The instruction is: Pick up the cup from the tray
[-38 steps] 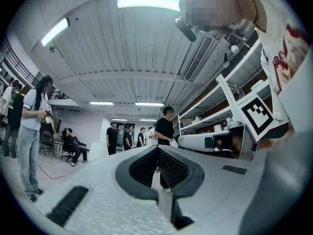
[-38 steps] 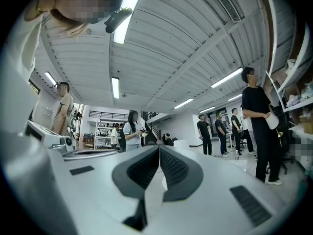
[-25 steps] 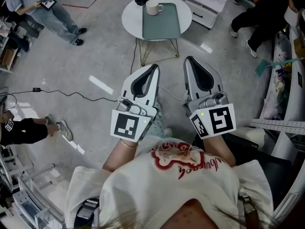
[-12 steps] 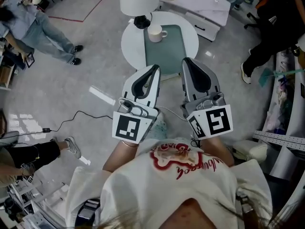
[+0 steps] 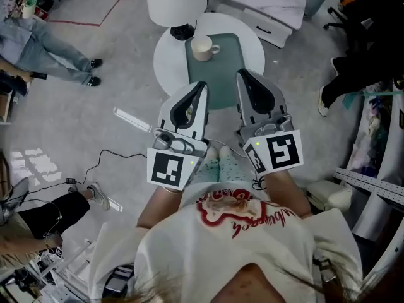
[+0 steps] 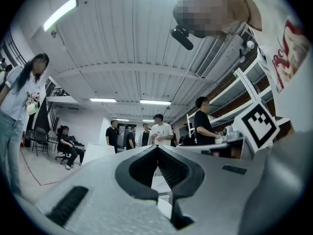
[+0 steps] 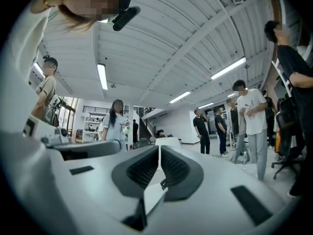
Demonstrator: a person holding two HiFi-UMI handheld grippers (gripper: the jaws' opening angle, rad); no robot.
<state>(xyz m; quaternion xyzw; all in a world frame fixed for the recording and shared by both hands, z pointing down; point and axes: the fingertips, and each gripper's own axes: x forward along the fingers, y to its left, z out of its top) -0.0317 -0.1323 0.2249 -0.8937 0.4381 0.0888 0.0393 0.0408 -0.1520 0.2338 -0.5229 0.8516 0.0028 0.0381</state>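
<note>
Left gripper, hand-held: jaws pressed together at the tips, nothing between them, as its own view confirms; marker cube at the rear, close to the person's chest. Right gripper, likewise hand-held: jaws closed to a thin seam and empty in its own view; marker cube at the rear. Both grippers sit side by side, noses pointing towards the table, hovering at its near edge and touching nothing. Round white table: stands on the grey floor ahead of the person. Lamp shade, white: rises over the table's far left side on a dark base. Tray, teal, rectangular: lies flat across the middle of the table, its near end partly covered in the head view by the gripper noses. Cup, pale, upright, handle turned right: stands on the tray's far left corner, just beside the lamp base and well apart from both grippers. Black cable: trails over the floor to the left.
</note>
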